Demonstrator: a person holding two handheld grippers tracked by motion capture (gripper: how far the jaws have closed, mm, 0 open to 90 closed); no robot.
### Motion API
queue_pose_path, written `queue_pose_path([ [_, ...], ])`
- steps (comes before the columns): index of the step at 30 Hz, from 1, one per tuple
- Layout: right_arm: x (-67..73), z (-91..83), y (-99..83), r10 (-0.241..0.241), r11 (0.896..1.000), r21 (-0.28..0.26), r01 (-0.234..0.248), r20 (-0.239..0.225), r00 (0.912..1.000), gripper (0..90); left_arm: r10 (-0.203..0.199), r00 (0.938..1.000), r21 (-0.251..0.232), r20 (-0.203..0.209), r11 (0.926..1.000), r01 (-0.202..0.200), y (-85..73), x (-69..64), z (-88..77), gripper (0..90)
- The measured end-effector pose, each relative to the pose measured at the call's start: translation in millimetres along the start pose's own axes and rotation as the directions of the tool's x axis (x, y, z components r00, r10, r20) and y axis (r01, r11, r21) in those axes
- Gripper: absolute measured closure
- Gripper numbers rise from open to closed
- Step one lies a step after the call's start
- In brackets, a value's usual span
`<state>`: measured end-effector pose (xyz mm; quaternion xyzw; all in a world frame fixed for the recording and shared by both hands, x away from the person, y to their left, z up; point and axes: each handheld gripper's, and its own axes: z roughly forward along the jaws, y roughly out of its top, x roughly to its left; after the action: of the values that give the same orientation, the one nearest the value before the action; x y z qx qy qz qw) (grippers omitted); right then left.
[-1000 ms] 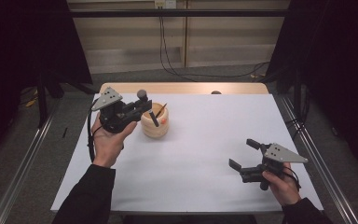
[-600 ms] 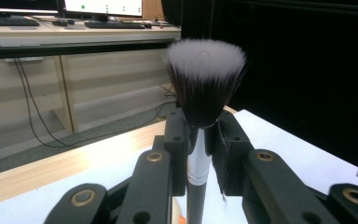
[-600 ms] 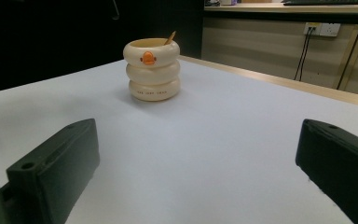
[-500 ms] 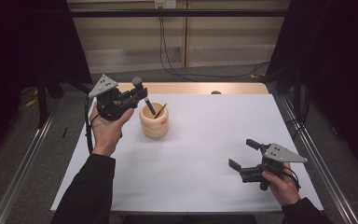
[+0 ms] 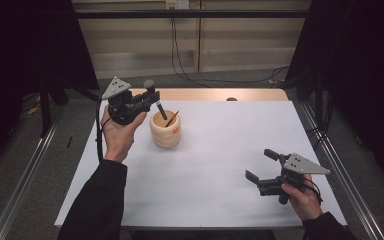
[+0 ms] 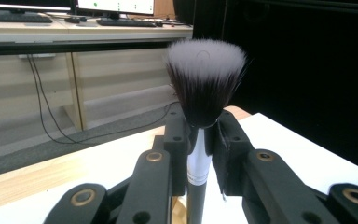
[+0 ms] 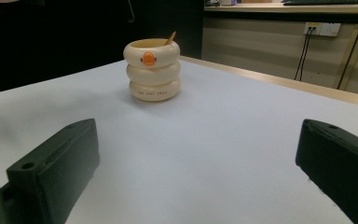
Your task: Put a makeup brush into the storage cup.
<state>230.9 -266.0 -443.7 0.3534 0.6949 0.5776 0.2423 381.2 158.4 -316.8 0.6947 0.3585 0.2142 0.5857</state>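
In the high view, the left gripper (image 5: 147, 100) is held up near the far left corner of the white table (image 5: 220, 200), clamped on the thin dark handle of a makeup brush (image 5: 155, 100); the brush slants, its rounded head up beside the jaws and its lower end reaching down to the mouth of a cream ringed cup (image 5: 165, 129). The cup stands on the table near the far edge, left of the middle, just beside the left hand (image 5: 120, 132), and a thin wooden stick (image 5: 172, 118) leans out of it. The left forearm rises from the near edge in a black sleeve, the palm turned toward the cup, the grey plate on top. The right gripper (image 5: 264, 164) sits low near the near right corner, its jaws spread wide and pointing left across the table with nothing between them, the right hand (image 5: 300, 195) wrapped around its grip from below. In the left gripper view, the brush (image 6: 204, 88) stands upright between the two black jaws, which press its white ferrule and black handle from both sides; its bristles are dark at the base and pale grey at the flat top. In the right gripper view, the cup (image 7: 152, 70) shows three stacked rings, an orange mark on the top ring and small lettering on the lowest, with the stick (image 7: 170, 38) poking over its rim; the jaws stand well apart, level above the bare table (image 7: 214, 140).
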Motion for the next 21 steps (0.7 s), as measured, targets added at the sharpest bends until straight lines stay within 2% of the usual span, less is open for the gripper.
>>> queue_pose_path([
  [4, 0.1, 0.1, -0.1, 0.001, 1.0, 0.005, -0.001, -0.006, 1.0, 0.0, 0.013, 0.9997, 0.024, -0.021, 0.9996, -0.012, -5.0, 1.8, 7.9, 77.4],
  [6, 0.4, 0.3, -0.1, -0.001, 1.0, 0.0, 0.001, -0.004, 1.0, 0.0, 0.005, 0.9998, 0.021, -0.018, 0.9998, -0.004, -6.0, 3.4, 9.9, 77.4],
  [10, 0.5, 0.0, 0.0, 0.001, 1.0, 0.001, -0.001, -0.003, 1.0, 0.0, 0.014, 0.9996, 0.037, -0.023, 0.9992, -0.013, -8.7, 6.5, 15.3, 77.4],
  [12, 0.5, 0.0, -0.1, 0.001, 1.0, 0.001, -0.001, -0.003, 1.0, 0.0, 0.025, 0.9988, 0.045, -0.042, 0.9987, -0.023, -10.5, 6.3, 17.5, 77.4],
  [14, 0.2, 0.1, 0.0, 0.0, 1.0, 0.001, 0.0, -0.006, 1.0, 0.0, 0.014, 0.9992, 0.04, -0.037, 0.9991, -0.013, -13.0, 7.2, 19.8, 77.4],
  [16, -0.2, 0.4, -0.1, -0.001, 1.0, -0.002, 0.001, -0.008, 1.0, 0.0, 0.022, 0.9987, 0.053, -0.047, 0.9984, -0.019, -16.6, 8.9, 22.0, 77.4],
  [21, -0.2, 0.3, -0.2, -0.002, 1.0, -0.002, 0.002, -0.009, 1.0, 0.0, 0.011, 0.9983, 0.072, -0.058, 0.9974, -0.006, -25.9, 14.6, 25.1, 77.4],
])
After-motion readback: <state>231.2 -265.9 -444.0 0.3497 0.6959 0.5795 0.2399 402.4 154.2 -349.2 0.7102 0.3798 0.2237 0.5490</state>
